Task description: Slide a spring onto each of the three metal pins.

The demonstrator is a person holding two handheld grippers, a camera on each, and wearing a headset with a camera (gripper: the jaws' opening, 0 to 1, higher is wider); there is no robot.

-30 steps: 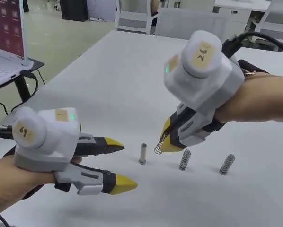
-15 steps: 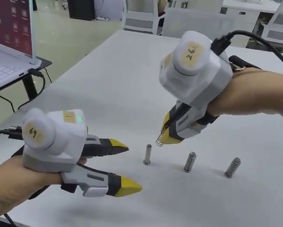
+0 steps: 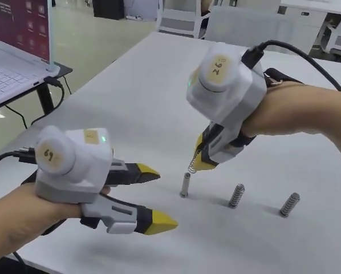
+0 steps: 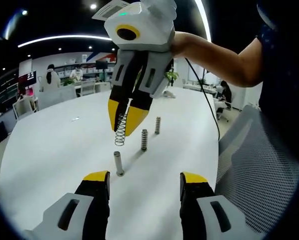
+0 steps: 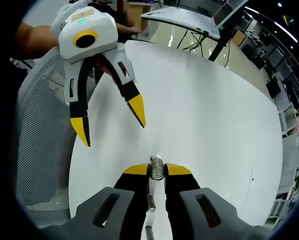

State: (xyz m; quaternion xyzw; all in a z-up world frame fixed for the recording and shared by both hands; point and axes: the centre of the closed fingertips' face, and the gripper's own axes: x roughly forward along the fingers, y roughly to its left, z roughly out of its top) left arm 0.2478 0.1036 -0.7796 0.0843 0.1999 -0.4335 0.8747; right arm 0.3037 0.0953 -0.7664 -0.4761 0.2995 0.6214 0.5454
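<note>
**Last spring closing in on the bare pin**

I am keeping my left gripper parked just left of the bare pin, its fingers spread and carrying nothing, much as a second ago. The bare pin is standing upright on the table, with no coil on it yet. The change is happening above it. My right gripper, fingers clenched on the spring, is drifting in from the right of the pin. The spring's lower end is now hanging just over the pin's tip, close but not touching. Further right of the bare pin, the second pin and the third pin are already wearing springs. So I am judging this the final one: centre the coil's mouth over the tip, then lower.
</note>
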